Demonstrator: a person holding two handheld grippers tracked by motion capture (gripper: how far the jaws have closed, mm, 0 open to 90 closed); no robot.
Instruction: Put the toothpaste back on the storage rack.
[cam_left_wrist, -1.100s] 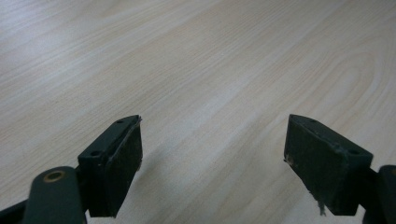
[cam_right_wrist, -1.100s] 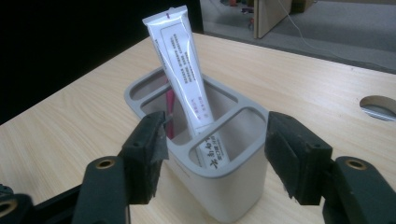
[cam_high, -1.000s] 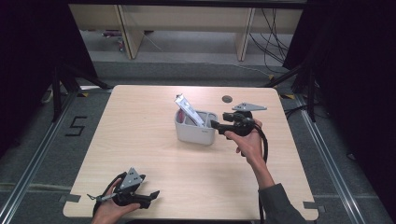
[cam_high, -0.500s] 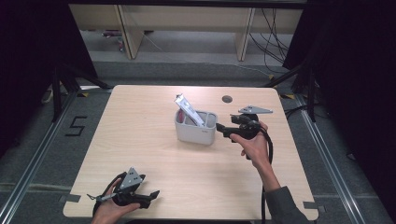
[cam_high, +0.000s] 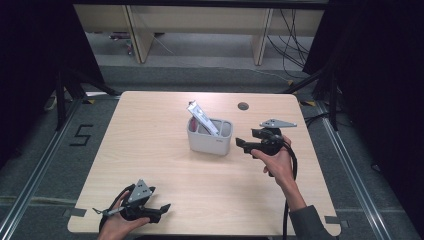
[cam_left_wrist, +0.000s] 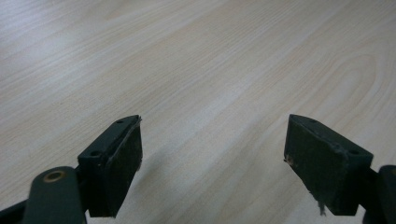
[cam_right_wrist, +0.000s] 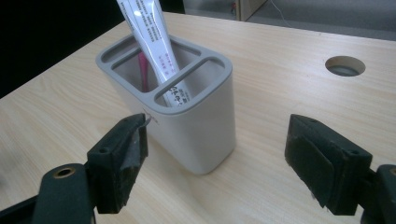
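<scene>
- Holder (cam_high: 210, 137): grey, rounded, with divided compartments; stands upright near the middle of the wooden tabletop (cam_high: 165, 165).
- Toothpaste tube (cam_high: 202, 117): white with print, leaning in the holder, its upper end well above the rim; in the right gripper view it crosses a divider bar.
- Pink item (cam_right_wrist: 142, 70): a slim stem inside a compartment beside the tube; kind cannot be told.
- Right gripper (cam_high: 241, 146): held just to the right of the holder, fingers pointing at it. Its fingers have just been opening and are spread wide; nothing is pinched, and the holder stands ahead of the tips, apart from the pads.
- Left gripper (cam_high: 162, 207): rests low at the near left edge of the tabletop, well apart from the holder; fingers spread over bare wood.
- Round cable hole (cam_high: 243, 106): in the tabletop beyond the holder.
</scene>
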